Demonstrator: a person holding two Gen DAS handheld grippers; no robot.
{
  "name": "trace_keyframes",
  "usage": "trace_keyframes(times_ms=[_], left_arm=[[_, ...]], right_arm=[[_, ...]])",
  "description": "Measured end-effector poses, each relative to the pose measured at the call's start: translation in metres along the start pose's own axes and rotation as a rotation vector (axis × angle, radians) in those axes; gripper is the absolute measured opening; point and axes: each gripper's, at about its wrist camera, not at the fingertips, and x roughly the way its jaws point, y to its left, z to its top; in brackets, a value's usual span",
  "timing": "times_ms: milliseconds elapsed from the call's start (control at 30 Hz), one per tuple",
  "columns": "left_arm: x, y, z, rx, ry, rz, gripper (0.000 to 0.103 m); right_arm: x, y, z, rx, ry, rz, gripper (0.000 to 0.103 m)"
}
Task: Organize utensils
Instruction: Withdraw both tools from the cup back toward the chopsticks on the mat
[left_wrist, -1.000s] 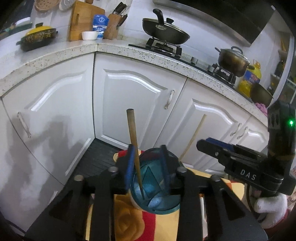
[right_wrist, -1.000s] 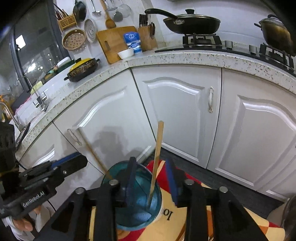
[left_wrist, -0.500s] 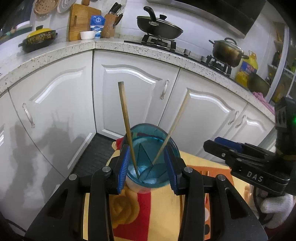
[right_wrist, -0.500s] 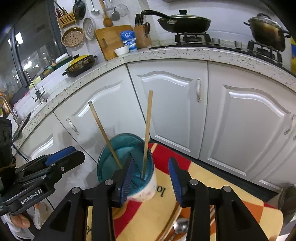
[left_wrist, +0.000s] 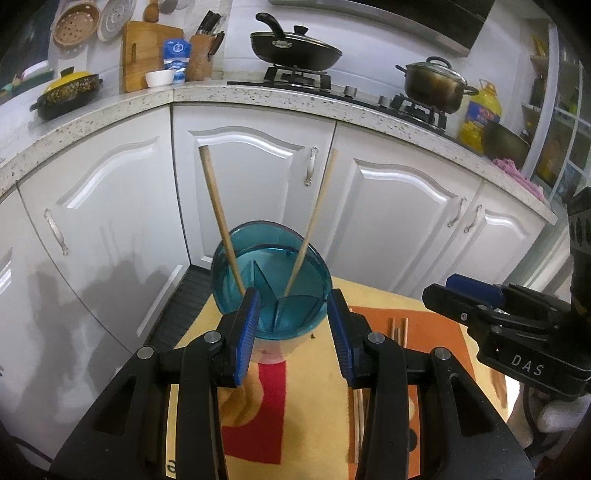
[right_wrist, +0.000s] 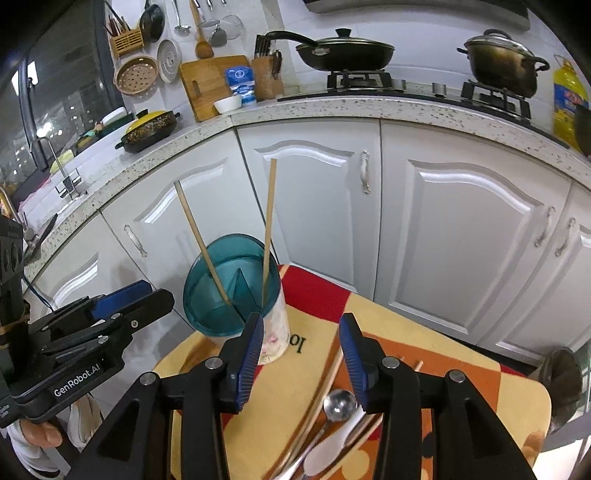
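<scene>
Blue-padded fingers of my left gripper (left_wrist: 293, 330) and right gripper (right_wrist: 301, 352) both stand wide, holding nothing; teal holder (right_wrist: 231, 286) carries two chopsticks (right_wrist: 268, 229).

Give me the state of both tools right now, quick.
Left tool: open, holding nothing, close behind the teal divided plastic utensil cup.
Right tool: open, holding nothing.
</scene>
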Motion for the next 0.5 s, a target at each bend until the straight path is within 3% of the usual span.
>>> trace_keyframes(times_ms=[500], left_arm=[[0.003,-0.015,-0.02,0.024,0.04,-0.005,0.038]], right_arm=[[-0.007,-0.012,-0.025,0.027,0.037,-0.033,0.042]])
